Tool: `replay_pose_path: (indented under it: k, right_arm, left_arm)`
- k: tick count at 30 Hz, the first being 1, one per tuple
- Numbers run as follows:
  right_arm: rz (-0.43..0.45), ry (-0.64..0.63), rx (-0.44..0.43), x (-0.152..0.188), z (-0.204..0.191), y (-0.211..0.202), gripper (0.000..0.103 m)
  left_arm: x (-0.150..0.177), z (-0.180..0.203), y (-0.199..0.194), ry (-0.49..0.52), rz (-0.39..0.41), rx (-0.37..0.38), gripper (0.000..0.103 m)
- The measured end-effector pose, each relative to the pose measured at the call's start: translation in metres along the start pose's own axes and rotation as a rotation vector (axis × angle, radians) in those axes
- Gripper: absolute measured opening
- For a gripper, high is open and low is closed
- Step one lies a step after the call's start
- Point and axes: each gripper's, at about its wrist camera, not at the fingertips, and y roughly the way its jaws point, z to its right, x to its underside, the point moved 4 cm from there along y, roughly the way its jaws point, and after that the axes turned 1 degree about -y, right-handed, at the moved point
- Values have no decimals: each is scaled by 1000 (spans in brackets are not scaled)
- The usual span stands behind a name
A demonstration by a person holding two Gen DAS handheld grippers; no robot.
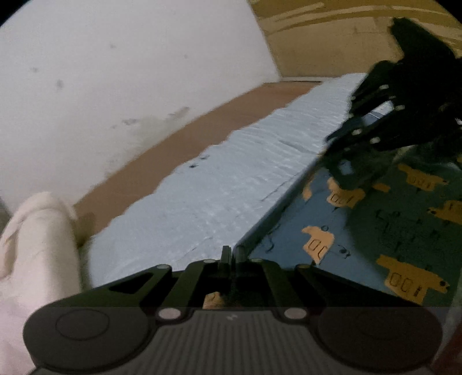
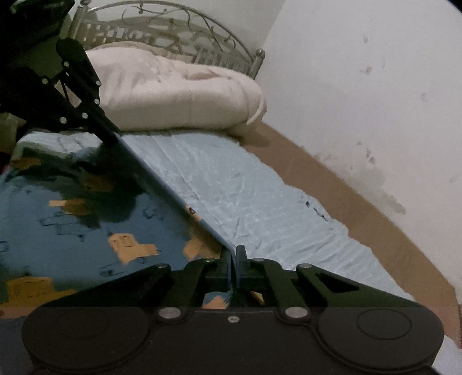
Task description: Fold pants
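The pants (image 1: 355,230) are blue with orange truck prints; they also show in the right wrist view (image 2: 86,230). Both grippers hold one straight edge of them, stretched taut and raised above a light blue sheet (image 1: 231,178). My left gripper (image 1: 234,253) is shut on one end of that edge. My right gripper (image 2: 236,253) is shut on the other end. The right gripper also shows in the left wrist view (image 1: 335,173), and the left gripper in the right wrist view (image 2: 112,138).
The sheet (image 2: 245,187) lies on a brown mattress (image 2: 332,187) against a white wall (image 2: 375,86). A folded cream blanket (image 2: 179,89) sits at the metal headboard (image 2: 173,26); it also shows in the left wrist view (image 1: 37,245).
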Motion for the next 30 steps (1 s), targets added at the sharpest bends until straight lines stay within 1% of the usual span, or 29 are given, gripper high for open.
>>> replay_pose_path:
  k: [3, 6, 9, 11, 15, 19, 24, 30]
  right_arm:
    - [21, 1, -6, 1, -21, -35, 0]
    - [27, 1, -19, 6, -47, -61, 0]
    - [29, 5, -17, 15, -70, -82, 0]
    - [28, 6, 2, 23, -84, -92, 0]
    - [7, 35, 17, 40, -101, -96, 0]
    - [-1, 25, 40, 49, -119, -94, 0]
    - [-11, 31, 35, 56, -126, -93, 0]
    - [-14, 45, 26, 62, -131, -98, 0]
  left_arm:
    - [14, 12, -23, -67, 19, -21, 0]
    - [25, 23, -36, -109, 30, -16, 0]
    - [39, 39, -47, -128, 36, -22, 0]
    - [47, 48, -55, -132, 50, -37, 0]
    - [63, 62, -64, -184, 62, -46, 0]
    - [79, 75, -64, -200, 49, -58, 0]
    - [90, 76, -68, -251, 49, -68, 0]
    - [94, 83, -75, -262, 61, -77, 0]
